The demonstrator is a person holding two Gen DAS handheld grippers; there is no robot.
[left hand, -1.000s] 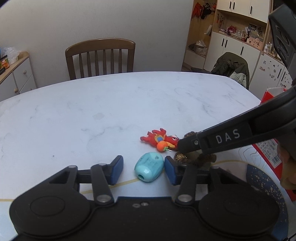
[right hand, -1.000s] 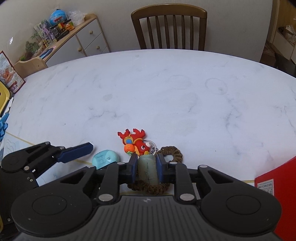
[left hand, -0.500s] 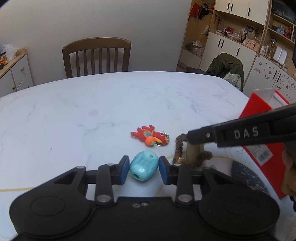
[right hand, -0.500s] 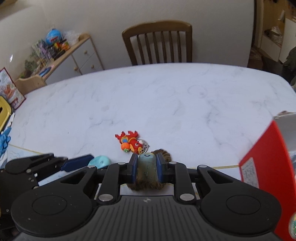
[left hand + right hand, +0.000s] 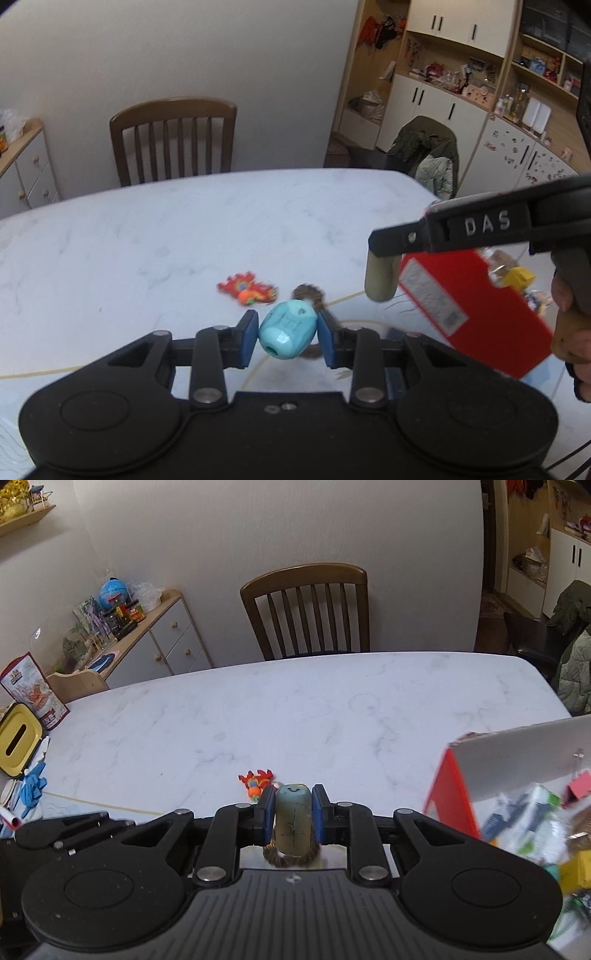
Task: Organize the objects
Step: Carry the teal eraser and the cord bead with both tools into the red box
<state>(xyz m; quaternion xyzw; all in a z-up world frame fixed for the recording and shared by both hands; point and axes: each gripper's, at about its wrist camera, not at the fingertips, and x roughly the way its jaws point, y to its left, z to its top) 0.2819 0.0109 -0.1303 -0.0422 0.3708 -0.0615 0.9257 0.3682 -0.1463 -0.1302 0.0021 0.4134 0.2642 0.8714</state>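
- Turquoise bead (image 5: pixel 287 329): the left gripper (image 5: pixel 287 334) clenches it between its blue pads (image 5: pixel 248 332), lifted above the near edge of the table (image 5: pixel 184 236).
- Olive-green capsule toy (image 5: pixel 293 818) with a small smiling face: the right gripper (image 5: pixel 293 818) grasps it between its own blue pads (image 5: pixel 266 818); a brown braided loop (image 5: pixel 275 856) hangs from its lower end.
- In the left view, the same capsule toy (image 5: pixel 380 277) hangs below the right gripper's black finger marked "DAS", raised off the table, just beside the red box (image 5: pixel 472 310).
- Red box: it stands open at the near right corner of the table; inside the right view shows a blurred jumble of packets (image 5: pixel 532 819).
- Red dragon charm (image 5: pixel 245 290) with an orange ball lies flat on the marble, near the near edge, apart from both grippers.
- A hand (image 5: pixel 570 325) grips the right gripper's handle at the right edge of the left view.
- Wooden chair (image 5: pixel 308 613) stands at the far edge of the table.
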